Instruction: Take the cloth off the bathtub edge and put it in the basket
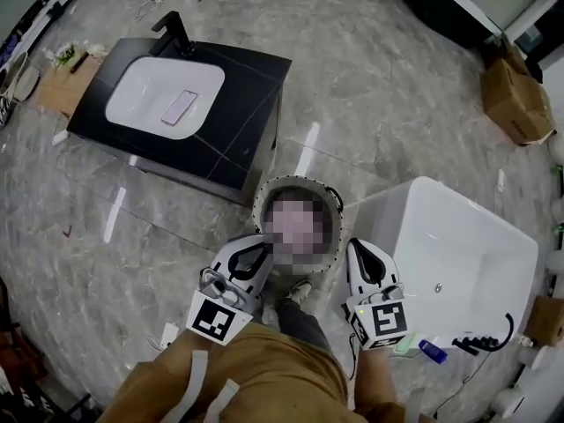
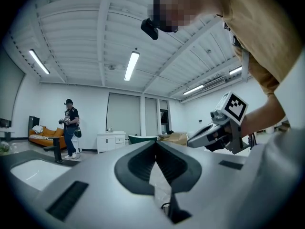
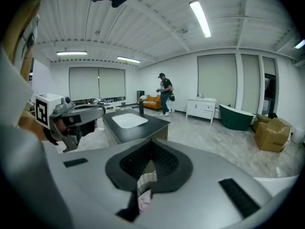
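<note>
Hard white shells, black ribbed pads making up left tool (image 1: 262, 247) and right tool (image 1: 358, 247); both sitting pressed together, pinching nothing. Round basket (image 1: 262, 203) with pale rim lying between tools, just ahead; its inside obscured, so cannot tell where cloth is lying. Smooth white bathtub (image 1: 441, 190) standing just right of right tool. Black worktop (image 1: 247, 104) with white oval basin (image 1: 150, 95), pinkish phone (image 1: 179, 107) inside, standing ahead-left of left tool. Glossy grey marble floor (image 1: 379, 86) spreading beneath.
</note>
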The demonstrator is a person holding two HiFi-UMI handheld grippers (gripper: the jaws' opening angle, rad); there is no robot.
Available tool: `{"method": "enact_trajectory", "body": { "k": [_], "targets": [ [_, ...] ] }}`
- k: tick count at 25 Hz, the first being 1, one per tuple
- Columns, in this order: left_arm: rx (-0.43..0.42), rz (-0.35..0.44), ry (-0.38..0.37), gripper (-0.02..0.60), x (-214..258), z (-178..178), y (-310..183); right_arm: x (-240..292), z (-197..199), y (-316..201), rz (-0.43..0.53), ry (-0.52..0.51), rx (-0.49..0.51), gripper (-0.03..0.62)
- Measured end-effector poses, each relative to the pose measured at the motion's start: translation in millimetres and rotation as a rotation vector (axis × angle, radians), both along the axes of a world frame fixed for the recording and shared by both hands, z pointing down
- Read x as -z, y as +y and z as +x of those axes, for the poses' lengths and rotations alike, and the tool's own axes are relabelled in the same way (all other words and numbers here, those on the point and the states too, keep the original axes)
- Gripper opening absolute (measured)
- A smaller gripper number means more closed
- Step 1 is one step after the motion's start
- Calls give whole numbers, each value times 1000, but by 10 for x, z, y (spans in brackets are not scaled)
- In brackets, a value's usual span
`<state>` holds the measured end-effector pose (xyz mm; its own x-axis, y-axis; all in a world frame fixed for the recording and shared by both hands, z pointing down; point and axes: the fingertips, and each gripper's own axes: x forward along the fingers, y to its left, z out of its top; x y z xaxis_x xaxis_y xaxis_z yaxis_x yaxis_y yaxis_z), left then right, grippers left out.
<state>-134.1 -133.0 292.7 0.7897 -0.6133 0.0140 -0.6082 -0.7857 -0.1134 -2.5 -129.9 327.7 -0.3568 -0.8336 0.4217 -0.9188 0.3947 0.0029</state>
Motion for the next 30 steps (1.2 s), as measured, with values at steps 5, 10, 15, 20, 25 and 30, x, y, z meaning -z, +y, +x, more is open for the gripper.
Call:
{"method": "enact_trajectory", "body": {
  "k": [5,10,15,20,25,30],
  "targets": [
    [13,6,-9,6,179,-40,59,468,-17,64,75,-15,24,6],
    [15,18,-14,6,319,-12,123,918,26,164,157,-31,35,6],
    [44,-11,42,6,471,62,145,1198,111,251,218,-38,45,6],
    [53,7,42,6,565,143,143,1292,182,272,260,-41,64,6],
    [59,15,43,6,589,232,155,1341,256,279,276,-51,70,6],
    [63,31,46,6,660,288,137,1409,333,256,286,-34,70,6]
  ]
}}
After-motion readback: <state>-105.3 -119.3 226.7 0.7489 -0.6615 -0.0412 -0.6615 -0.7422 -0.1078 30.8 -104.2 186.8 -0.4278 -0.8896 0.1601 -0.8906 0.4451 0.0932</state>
